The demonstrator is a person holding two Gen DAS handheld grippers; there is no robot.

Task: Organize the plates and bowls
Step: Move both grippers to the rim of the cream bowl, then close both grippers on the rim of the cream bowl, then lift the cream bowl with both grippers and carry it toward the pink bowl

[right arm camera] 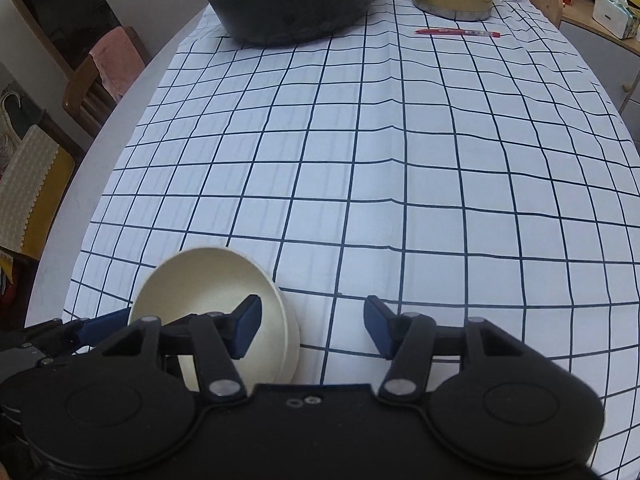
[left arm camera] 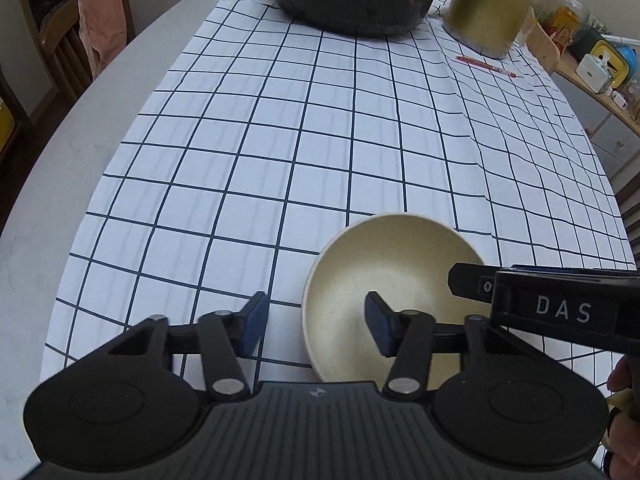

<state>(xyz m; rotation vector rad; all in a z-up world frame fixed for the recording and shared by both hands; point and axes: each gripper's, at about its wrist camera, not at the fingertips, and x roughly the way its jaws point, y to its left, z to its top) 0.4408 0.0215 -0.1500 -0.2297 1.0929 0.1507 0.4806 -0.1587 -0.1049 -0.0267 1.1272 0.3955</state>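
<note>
From my left wrist camera, the left gripper (left arm camera: 316,326) straddles the bowl's left rim: one pad inside the bowl (left arm camera: 384,280), the other outside over the cloth, both clear of the rim, so the jaws are released. The right gripper (left arm camera: 540,300) reaches in from the right over the bowl. Ahead of the jaws the checked cloth (left arm camera: 320,140) runs to a black pan (left arm camera: 356,0), a gold kettle (left arm camera: 488,8) and a red pen (left arm camera: 486,66). Left of the jaws stands a chair with a pink towel (left arm camera: 100,20); right, a cluttered shelf (left arm camera: 592,60).

From my right wrist camera, the right gripper (right arm camera: 312,326) straddles the bowl's (right arm camera: 200,284) right rim, left pad inside, right pad over bare cloth (right arm camera: 400,160), pads not pressing. The left gripper's blue pad (right arm camera: 104,322) shows at the bowl's far side. The grey table (right arm camera: 80,208) edges the cloth.
</note>
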